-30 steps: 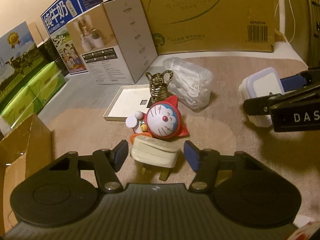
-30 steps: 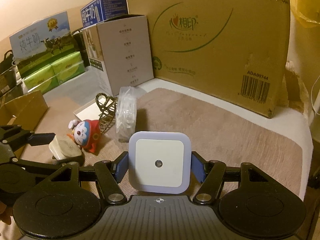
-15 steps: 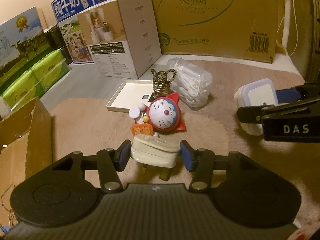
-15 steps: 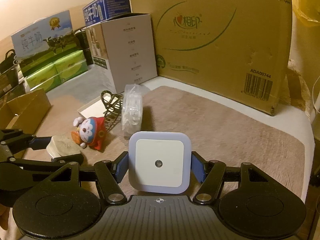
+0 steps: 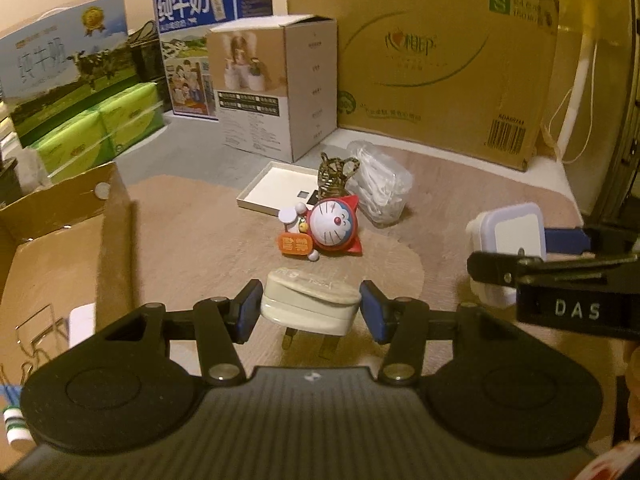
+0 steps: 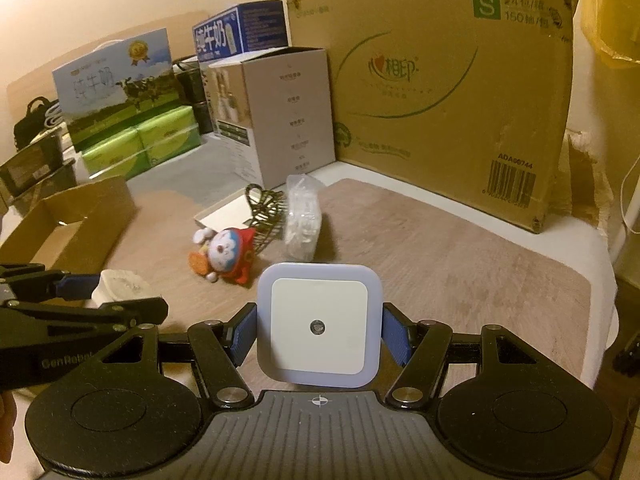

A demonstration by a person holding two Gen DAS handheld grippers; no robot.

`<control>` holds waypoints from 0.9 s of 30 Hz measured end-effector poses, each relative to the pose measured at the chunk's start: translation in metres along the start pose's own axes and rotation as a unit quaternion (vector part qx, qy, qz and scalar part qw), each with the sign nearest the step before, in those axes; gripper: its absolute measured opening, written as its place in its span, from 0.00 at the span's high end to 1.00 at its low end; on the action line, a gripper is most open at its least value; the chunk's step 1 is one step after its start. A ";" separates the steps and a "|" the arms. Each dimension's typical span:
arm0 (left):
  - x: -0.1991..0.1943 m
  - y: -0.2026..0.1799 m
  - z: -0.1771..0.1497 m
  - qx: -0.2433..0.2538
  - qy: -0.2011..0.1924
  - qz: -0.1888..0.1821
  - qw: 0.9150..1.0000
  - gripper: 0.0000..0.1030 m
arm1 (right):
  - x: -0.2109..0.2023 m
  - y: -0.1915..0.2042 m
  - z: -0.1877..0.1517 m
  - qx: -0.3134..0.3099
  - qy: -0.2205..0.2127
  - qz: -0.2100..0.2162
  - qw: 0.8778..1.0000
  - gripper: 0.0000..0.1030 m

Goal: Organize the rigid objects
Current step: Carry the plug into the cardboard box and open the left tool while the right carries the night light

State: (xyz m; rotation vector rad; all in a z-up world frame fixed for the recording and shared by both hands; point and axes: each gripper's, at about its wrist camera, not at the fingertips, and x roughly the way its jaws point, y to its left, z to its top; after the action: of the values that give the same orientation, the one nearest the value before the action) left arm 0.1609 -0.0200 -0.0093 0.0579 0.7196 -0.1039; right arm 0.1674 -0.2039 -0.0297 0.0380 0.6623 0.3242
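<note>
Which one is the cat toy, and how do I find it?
Look at the brown mat before the big cardboard box. In its middle, just in front of the clear plastic tub, lies the cat toy. It alone has a round white whiskered face and red clothes.

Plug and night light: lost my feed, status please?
Left gripper shut on cream plug, off the mat. Right gripper shut on square night light. Open cardboard box at left; cat toy ahead, apart.
</note>
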 end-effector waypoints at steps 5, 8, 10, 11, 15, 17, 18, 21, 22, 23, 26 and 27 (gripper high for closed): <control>-0.025 0.007 -0.001 -0.010 -0.013 0.003 1.000 0.52 | -0.020 0.013 -0.002 -0.007 -0.006 0.007 1.000 0.37; -0.040 0.011 -0.003 -0.016 -0.019 0.006 1.000 0.52 | -0.031 0.023 -0.003 -0.013 -0.012 0.012 1.000 0.37; -0.049 0.014 -0.005 -0.021 -0.022 0.007 1.000 0.52 | -0.039 0.029 -0.004 -0.017 -0.015 0.015 1.000 0.37; -0.054 0.016 -0.006 -0.024 -0.023 0.008 0.999 0.52 | -0.042 0.032 -0.004 -0.018 -0.016 0.016 1.000 0.37; -0.071 0.023 -0.012 -0.033 -0.026 0.011 0.999 0.52 | -0.054 0.045 -0.006 -0.026 -0.021 0.023 0.999 0.37; -0.080 0.027 -0.016 -0.037 -0.029 0.014 0.999 0.52 | -0.059 0.052 -0.007 -0.030 -0.022 0.029 0.999 0.37; -0.085 0.029 -0.017 -0.039 -0.030 0.016 0.999 0.52 | -0.060 0.056 -0.008 -0.032 -0.023 0.032 0.999 0.37; -0.098 0.037 -0.022 -0.046 -0.034 0.022 0.998 0.52 | -0.065 0.069 -0.009 -0.039 -0.024 0.043 0.998 0.37; -0.103 0.041 -0.023 -0.049 -0.035 0.025 0.998 0.52 | -0.066 0.073 -0.009 -0.042 -0.024 0.047 0.998 0.37; -0.106 0.044 -0.024 -0.050 -0.036 0.028 0.998 0.52 | -0.067 0.078 -0.009 -0.045 -0.025 0.052 0.997 0.37; -0.118 0.055 -0.028 -0.056 -0.040 0.039 0.997 0.52 | -0.070 0.091 -0.009 -0.052 -0.025 0.065 0.996 0.37; -0.122 0.059 -0.029 -0.059 -0.041 0.042 0.997 0.52 | -0.071 0.096 -0.009 -0.054 -0.025 0.069 0.996 0.37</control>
State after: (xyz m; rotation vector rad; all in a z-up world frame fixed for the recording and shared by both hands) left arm 0.0578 0.0500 0.0506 -0.0285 0.6402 0.0159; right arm 0.0824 -0.1355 0.0188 -0.0118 0.5922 0.4914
